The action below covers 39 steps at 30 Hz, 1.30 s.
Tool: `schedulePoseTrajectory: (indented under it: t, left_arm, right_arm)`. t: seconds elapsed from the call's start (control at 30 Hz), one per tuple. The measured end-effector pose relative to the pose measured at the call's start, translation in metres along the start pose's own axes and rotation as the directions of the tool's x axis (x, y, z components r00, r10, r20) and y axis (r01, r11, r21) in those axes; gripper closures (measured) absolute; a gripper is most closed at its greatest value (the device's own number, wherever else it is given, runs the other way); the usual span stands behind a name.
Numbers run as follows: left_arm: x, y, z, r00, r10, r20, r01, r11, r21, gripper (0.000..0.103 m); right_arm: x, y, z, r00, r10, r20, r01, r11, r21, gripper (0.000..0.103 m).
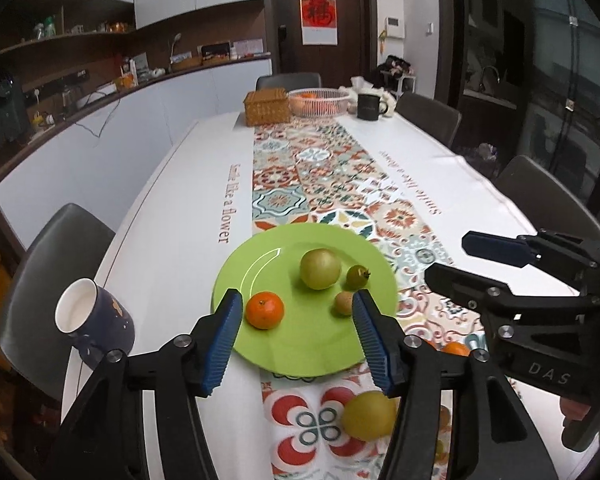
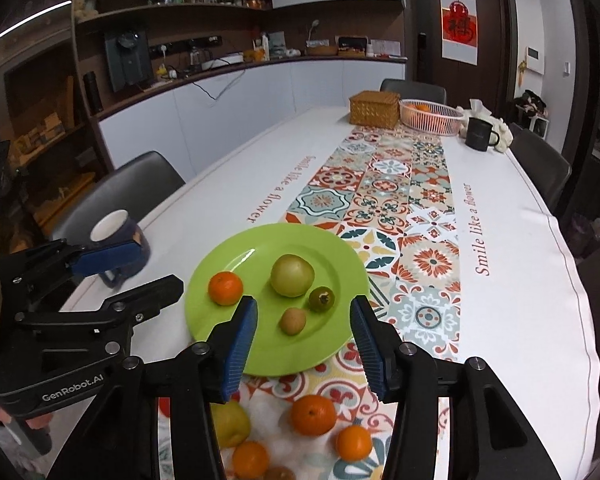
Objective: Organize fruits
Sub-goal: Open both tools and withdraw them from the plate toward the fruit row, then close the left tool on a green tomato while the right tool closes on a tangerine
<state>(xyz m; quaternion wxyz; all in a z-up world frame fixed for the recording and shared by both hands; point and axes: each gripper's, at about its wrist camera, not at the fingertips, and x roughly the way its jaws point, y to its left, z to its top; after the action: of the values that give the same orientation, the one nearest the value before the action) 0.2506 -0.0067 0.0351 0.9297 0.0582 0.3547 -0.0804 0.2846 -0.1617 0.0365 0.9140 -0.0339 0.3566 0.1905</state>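
A green plate (image 1: 316, 356) (image 2: 220, 280) on the table holds a tangerine (image 1: 264, 310) (image 2: 225, 288), a large green fruit (image 1: 320, 269) (image 2: 292, 275), a small green tomato (image 1: 358, 277) (image 2: 322, 298) and a small brown fruit (image 1: 343, 303) (image 2: 292, 321). My left gripper (image 1: 298, 300) is open and empty above the plate's near side. My right gripper (image 2: 304, 312) is open and empty over the plate's near edge; it shows at the right of the left wrist view (image 1: 452, 260). On the runner near me lie a yellow-green fruit (image 1: 370, 416) (image 2: 230, 424) and several tangerines (image 2: 313, 415).
A dark blue mug (image 1: 94, 320) (image 2: 120, 236) stands left of the plate. At the far end are a wicker box (image 1: 266, 107), a white basket with oranges (image 1: 320, 101) and a black mug (image 1: 369, 107). Chairs (image 1: 48, 272) line both table sides.
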Motion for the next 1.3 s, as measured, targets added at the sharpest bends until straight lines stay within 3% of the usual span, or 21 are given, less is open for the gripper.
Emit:
schedulePoseTrajectory:
  t: [0.57, 1.0, 1.3]
  left_arm:
    - [-0.06, -0.029, -0.03, 0.998, -0.021, 0.06, 0.019, 1.0, 0.022, 0.04]
    - [-0.076, -0.056, -0.072, 0.997, -0.056, 0.058, 0.052, 0.996, 0.068, 0.038]
    - [-0.069, -0.07, -0.098, 0.996, -0.083, 0.03, 0.08, 0.991, 0.108, 0.038]
  right_arm:
    - [-0.061, 0.001, -0.031, 0.998, -0.004, 0.063, 0.006, 1.0, -0.019, 0.054]
    - [-0.087, 0.002, -0.073, 0.999, 0.002, 0.04, 0.002, 0.996, -0.088, 0.054]
    - [-0.081, 0.008, -0.096, 0.999, 0.029, -0.022, -0.032, 0.987, -0.157, 0.054]
